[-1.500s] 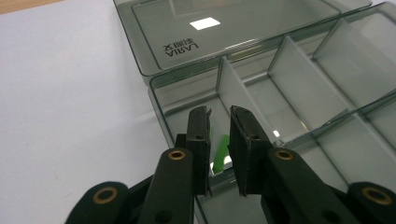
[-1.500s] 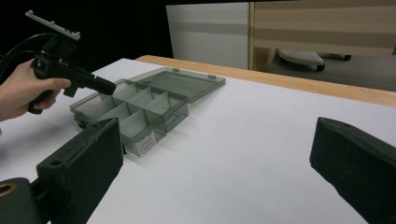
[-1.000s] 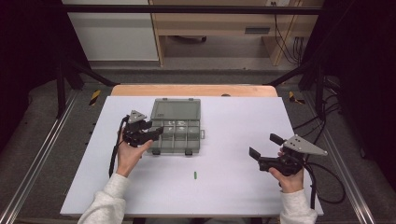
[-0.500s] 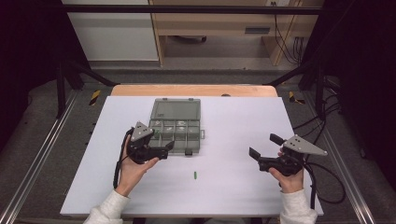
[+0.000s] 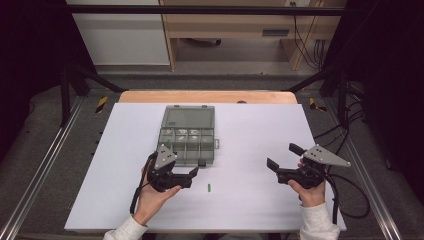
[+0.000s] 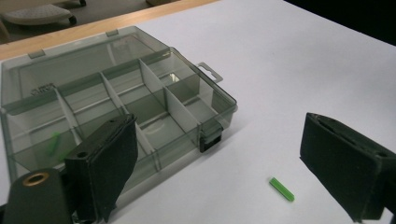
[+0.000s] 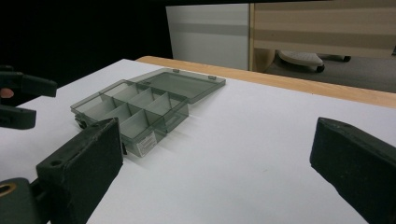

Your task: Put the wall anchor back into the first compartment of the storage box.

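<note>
High view: left gripper, jaws released after just opening, nothing between them; green stick on the bench just right of them. Right gripper, jaws spread, empty. Left gripper view: stick between the jaws; organizer box behind, another green piece inside. Right gripper view: box ahead-left.

even overhead light makes the white table bright; the room around it is dark. soft short shadows, faint glare on the box, near jaws slightly blurred.
</note>
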Demonstrator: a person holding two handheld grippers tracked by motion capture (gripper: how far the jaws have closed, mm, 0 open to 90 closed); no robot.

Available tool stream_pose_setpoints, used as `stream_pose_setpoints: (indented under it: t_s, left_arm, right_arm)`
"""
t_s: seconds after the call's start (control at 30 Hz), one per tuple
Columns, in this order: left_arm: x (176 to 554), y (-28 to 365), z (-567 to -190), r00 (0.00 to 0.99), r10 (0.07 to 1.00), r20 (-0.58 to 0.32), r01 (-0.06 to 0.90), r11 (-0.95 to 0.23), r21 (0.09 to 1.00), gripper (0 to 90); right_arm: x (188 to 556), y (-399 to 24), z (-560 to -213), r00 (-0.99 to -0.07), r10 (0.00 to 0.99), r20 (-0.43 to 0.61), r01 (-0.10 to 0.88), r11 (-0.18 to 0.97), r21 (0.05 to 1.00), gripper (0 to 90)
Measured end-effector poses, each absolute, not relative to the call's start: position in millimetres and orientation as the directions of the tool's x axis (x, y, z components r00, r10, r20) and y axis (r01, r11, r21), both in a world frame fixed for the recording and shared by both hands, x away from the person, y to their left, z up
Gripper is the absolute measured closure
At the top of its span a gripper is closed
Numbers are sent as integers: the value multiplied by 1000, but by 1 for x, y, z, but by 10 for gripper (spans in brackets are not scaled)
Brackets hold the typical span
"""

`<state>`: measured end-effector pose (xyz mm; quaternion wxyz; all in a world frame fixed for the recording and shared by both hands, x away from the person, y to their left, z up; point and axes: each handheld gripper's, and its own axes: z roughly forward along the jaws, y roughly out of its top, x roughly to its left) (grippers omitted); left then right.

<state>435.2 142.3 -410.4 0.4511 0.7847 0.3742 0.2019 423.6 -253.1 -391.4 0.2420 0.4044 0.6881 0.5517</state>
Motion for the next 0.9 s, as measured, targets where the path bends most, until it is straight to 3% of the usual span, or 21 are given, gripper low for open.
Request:
stream_pose_setpoints:
  t_s: [0.53, 0.9]
  left_arm:
    - [427, 107, -449, 672, 740, -20, 468, -403, 786, 167]
    - [427, 86, -466, 670, 742, -33, 511, -428, 745, 335]
  right_arm:
    - [424, -253, -392, -556, 824, 112, 291, 67, 955, 29]
    - [424, -252, -393, -559, 821, 116, 294, 66, 953, 29]
